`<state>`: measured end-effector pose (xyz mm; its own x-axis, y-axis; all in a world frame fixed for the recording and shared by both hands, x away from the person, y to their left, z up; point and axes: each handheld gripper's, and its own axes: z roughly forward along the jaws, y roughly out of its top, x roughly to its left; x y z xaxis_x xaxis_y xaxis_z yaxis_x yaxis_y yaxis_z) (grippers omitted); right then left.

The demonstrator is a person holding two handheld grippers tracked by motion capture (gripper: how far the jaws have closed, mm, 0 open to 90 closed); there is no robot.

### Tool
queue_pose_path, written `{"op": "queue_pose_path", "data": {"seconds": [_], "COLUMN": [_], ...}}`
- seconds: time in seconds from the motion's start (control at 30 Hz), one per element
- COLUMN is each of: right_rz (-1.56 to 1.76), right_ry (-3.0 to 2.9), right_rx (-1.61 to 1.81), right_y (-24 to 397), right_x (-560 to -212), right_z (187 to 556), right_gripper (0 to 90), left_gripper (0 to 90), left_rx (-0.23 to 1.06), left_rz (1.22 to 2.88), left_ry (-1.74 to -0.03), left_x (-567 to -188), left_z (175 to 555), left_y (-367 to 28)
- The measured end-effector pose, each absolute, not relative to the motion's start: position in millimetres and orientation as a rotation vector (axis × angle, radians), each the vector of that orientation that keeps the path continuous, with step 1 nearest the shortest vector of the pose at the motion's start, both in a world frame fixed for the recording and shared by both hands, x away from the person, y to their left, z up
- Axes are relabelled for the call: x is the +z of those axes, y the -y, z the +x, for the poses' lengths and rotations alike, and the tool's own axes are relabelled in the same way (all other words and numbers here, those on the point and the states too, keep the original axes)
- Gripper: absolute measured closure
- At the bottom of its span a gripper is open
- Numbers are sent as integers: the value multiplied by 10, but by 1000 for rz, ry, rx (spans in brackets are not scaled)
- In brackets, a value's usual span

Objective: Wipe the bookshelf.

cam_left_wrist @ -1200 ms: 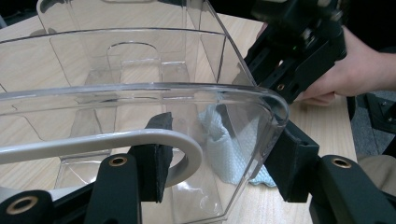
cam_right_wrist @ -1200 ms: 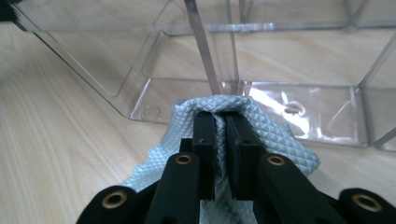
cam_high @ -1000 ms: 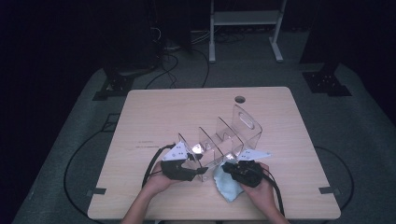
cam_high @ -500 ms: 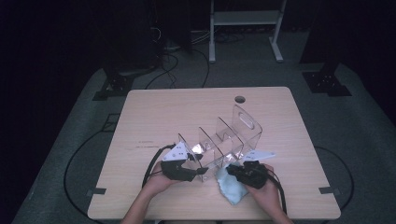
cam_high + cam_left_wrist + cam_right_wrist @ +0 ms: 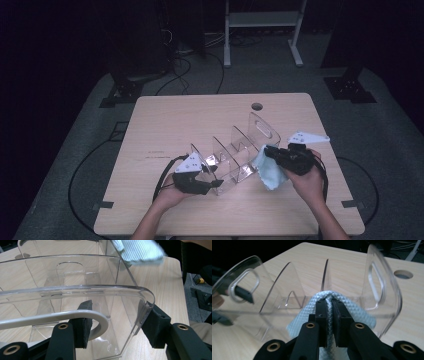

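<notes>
A clear plastic desk organizer (image 5: 235, 150) with several upright dividers lies across the middle of the wooden table (image 5: 190, 120). My left gripper (image 5: 214, 183) holds its near end panel. In the left gripper view, one pad (image 5: 83, 325) pokes through the panel's handle cut-out and the other presses on the outer edge of the organizer (image 5: 75, 272), so my left gripper (image 5: 117, 320) is shut on it. My right gripper (image 5: 268, 153) is shut on a light blue cloth (image 5: 267, 172), and the cloth (image 5: 307, 315) rests against the organizer (image 5: 374, 290) between dividers. The cloth (image 5: 140, 252) also shows beyond the organizer's far side.
A round cable hole (image 5: 257, 106) sits near the table's far edge. Black cables (image 5: 85, 170) loop over the grey floor mat left of the table. A white stand's legs (image 5: 227, 55) rise behind the table. Bare tabletop lies at the far left.
My right gripper has carried the blue cloth from the table's front edge up and to the right, onto the organizer's right side. The left gripper has stayed on the end panel.
</notes>
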<state>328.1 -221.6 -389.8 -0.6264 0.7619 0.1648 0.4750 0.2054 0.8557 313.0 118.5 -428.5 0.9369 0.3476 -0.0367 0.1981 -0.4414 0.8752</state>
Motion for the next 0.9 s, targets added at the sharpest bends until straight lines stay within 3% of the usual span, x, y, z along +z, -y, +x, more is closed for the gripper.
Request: {"op": "queue_pose_path", "data": {"seconds": [0.27, 0.9], "right_rz": [1138, 1128], "right_ry": [-2314, -2390], "right_rx": [1319, 1322], "right_y": [2126, 2026], "right_x": [-3837, -3837], "right_z": [3575, 3189], "right_gripper": [829, 849], "left_gripper": [458, 402], "left_rx": [179, 253], "left_rz": [2051, 2045], "left_ry": [-384, -428], "left_x": [-4282, -4254], "left_z": [3143, 3000], "left_y": [-1215, -1452]}}
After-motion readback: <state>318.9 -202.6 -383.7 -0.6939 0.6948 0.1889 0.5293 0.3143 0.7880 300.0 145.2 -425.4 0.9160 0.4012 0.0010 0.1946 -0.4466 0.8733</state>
